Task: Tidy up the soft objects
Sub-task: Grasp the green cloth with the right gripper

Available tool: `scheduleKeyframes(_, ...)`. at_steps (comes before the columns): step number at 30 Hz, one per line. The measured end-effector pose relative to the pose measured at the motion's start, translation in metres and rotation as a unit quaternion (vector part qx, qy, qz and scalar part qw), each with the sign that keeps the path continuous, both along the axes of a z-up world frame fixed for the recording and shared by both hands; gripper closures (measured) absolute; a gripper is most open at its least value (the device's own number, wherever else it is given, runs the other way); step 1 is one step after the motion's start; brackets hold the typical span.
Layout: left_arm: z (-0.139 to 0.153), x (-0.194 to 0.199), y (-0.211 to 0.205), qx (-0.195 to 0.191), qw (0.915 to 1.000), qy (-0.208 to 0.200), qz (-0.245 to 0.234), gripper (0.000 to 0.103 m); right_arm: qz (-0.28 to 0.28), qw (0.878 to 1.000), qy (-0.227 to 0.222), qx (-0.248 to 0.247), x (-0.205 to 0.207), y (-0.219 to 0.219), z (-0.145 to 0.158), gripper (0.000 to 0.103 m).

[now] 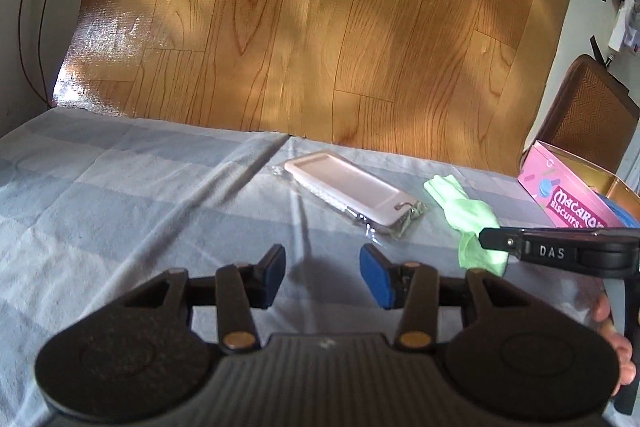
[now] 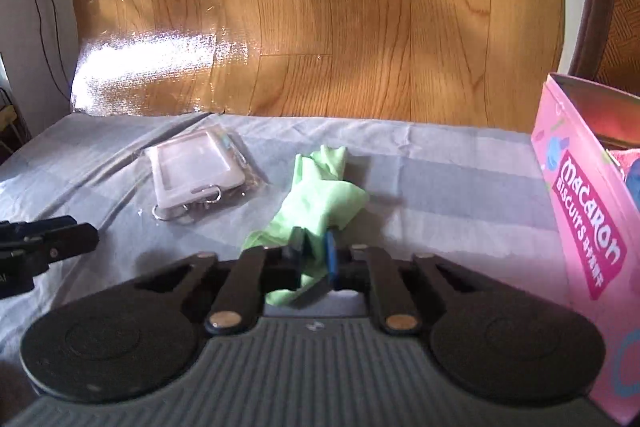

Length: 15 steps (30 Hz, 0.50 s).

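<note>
A crumpled light green cloth point(image 2: 320, 195) lies on the grey checked bedsheet point(image 2: 440, 187). My right gripper point(image 2: 314, 255) is shut on the cloth's near end, green fabric pinched between its blue pads. In the left wrist view the same green cloth point(image 1: 468, 215) lies at the right, with the right gripper point(image 1: 486, 239) reaching in from the right edge. My left gripper point(image 1: 322, 275) hovers over bare sheet, open, with nothing between its blue pads point(image 1: 374, 277). A pink macaron biscuit box point(image 2: 588, 219) stands open at the right, holding something red and blue.
A pale pink card holder in a clear plastic bag point(image 1: 348, 193) lies on the sheet left of the cloth. A wood-grain backdrop point(image 1: 320, 27) rises behind the bed. A brown woven chair point(image 1: 588, 115) stands beyond the pink box point(image 1: 572, 199). A person's fingers point(image 1: 616, 347) show at the right edge.
</note>
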<state>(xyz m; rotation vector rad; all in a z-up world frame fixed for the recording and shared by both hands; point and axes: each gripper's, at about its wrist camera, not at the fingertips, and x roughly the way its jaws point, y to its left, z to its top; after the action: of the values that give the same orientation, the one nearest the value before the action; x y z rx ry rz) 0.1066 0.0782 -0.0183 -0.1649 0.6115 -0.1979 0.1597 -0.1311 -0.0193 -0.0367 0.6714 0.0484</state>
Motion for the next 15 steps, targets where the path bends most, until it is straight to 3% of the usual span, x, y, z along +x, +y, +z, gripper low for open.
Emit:
scheduleKeyframes(4,-0.001,0.002,-0.001,-0.007,0.9999,0.002,-0.016,0.059,0.032,0.999,-0.011,-0.016,-0.043,0.006,0.003,0.094)
scheduleKeyframes(8,0.0,-0.002,-0.011,-0.032,0.9965,0.022,-0.074,0.055,0.045,0.999,-0.013,-0.008,-0.096,-0.004,0.004,0.094)
scheduleKeyframes(9,-0.001,-0.003,-0.015,-0.066,0.9918,0.044,-0.1,0.055,0.044,0.999,-0.012,0.002,-0.108,-0.008,0.004,0.094)
scheduleKeyframes(11,-0.003,-0.007,-0.034,-0.131,0.9734,0.094,-0.163,0.055,0.04,0.999,-0.012,0.027,-0.13,-0.018,0.004,0.094)
scheduleKeyframes(13,-0.003,-0.016,-0.062,-0.141,0.963,0.119,-0.197,0.055,0.032,0.998,-0.016,0.052,-0.148,-0.026,0.004,0.094)
scheduleKeyframes(15,-0.002,-0.023,-0.093,-0.125,0.9571,0.138,-0.222,0.051,0.029,0.997,-0.018,0.072,-0.158,-0.031,0.004,0.094)
